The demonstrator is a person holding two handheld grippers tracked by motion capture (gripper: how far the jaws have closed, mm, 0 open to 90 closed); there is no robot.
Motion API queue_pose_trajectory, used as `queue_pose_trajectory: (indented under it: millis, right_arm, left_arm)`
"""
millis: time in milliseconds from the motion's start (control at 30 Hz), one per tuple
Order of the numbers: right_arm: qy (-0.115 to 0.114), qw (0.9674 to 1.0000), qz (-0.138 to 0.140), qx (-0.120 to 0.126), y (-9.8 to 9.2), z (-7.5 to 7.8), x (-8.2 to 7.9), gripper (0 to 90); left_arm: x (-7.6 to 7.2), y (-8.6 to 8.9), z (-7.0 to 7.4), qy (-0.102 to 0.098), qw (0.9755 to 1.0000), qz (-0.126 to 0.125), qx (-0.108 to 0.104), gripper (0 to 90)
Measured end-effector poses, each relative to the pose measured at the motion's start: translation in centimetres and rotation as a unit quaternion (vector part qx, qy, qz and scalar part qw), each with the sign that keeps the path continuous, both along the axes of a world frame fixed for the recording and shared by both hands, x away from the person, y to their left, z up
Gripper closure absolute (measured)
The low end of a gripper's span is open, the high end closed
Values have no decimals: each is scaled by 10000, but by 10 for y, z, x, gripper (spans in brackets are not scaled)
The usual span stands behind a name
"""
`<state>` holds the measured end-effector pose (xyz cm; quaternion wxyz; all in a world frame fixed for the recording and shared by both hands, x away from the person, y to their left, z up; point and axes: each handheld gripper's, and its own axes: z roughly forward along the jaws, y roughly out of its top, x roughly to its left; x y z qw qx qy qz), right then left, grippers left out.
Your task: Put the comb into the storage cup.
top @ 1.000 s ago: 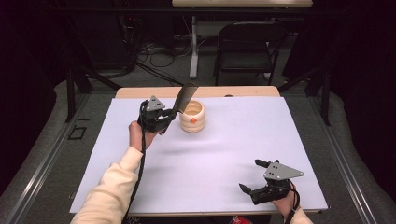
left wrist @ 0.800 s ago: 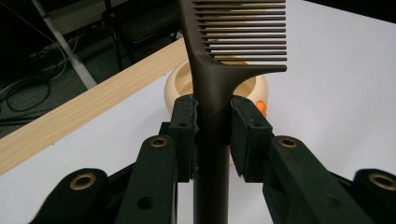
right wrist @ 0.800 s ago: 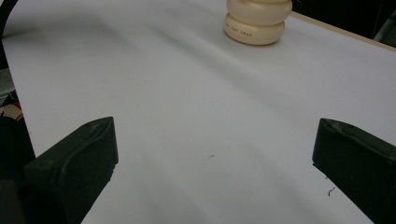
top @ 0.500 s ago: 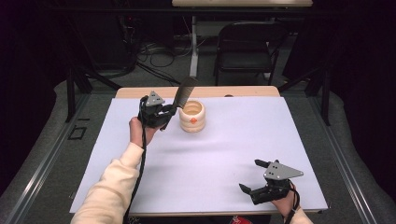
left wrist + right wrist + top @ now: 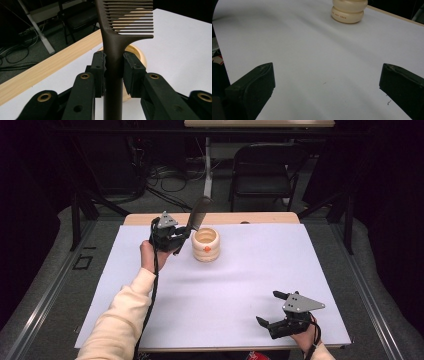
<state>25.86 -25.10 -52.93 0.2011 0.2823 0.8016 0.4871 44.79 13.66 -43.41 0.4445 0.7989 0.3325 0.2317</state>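
My left gripper point(image 5: 183, 238) is shut on the handle of a dark brown comb point(image 5: 197, 213). The comb's toothed end points up and away, just left of a cream ribbed cup point(image 5: 206, 244) at the table's back middle. In the left gripper view the pads point(image 5: 98, 68) clamp the comb point(image 5: 113, 42) from both sides, and the cup's rim point(image 5: 139, 53) sits right behind it. My right gripper point(image 5: 267, 308) stands open near the front right edge, nothing between its jaws. From the right gripper view point(image 5: 328, 76) the cup point(image 5: 349, 10) is far ahead.
A white sheet point(image 5: 240, 285) covers the table, with a bare wooden strip point(image 5: 260, 218) along the far edge. A dark chair point(image 5: 262, 170) and floor cables point(image 5: 165, 175) lie beyond the table.
The left gripper has lifted the comb slightly, up and toward the far edge beside the cup. The right gripper has stayed where it was.
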Motion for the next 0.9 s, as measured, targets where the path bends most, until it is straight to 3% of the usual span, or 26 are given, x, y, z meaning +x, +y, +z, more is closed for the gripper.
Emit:
queue_pose_trajectory:
  millis: [900]
  right_arm:
    - [16,10000,13,1,0,0,0,0]
  left_arm:
    - [14,-10,8,-107,9998,76,-142,724]
